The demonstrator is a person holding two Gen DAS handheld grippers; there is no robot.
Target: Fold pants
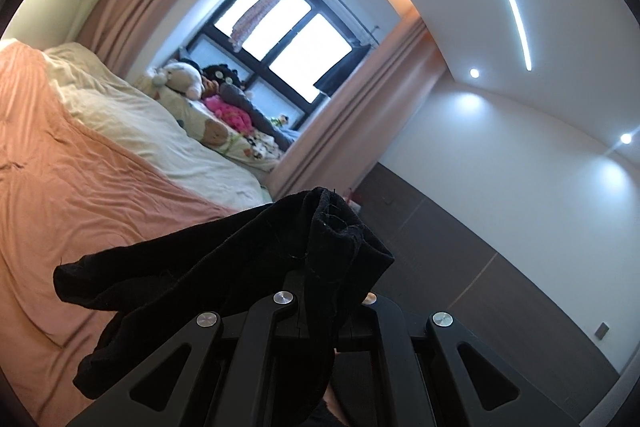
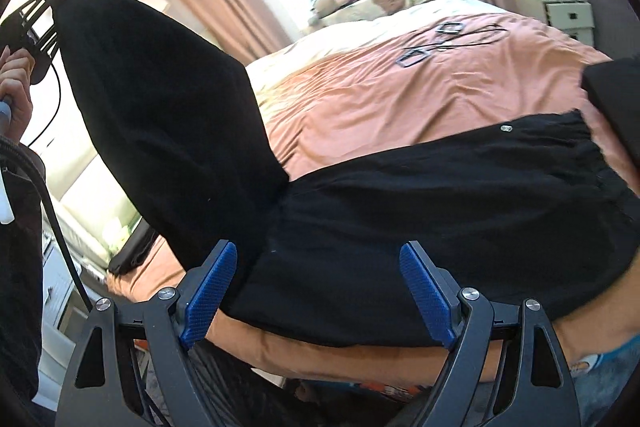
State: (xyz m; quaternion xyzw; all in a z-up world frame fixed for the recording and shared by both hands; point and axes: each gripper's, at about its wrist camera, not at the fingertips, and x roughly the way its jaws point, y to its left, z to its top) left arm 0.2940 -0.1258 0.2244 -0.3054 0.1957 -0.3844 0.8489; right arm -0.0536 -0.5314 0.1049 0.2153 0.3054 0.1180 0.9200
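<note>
Right wrist view: black pants (image 2: 420, 179) on bed (image 2: 380, 95); left gripper (image 2: 38, 23) clenched on raised leg for folding over; right gripper (image 2: 320, 291) released above waist half.

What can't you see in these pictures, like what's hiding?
- Left wrist view: the left hand-held gripper has its fingertips buried under the black pants.
- Right wrist view: the pants' far end is cut off by the edge.
- Right wrist view: small dark items on the bed are too blurred to name.
</note>
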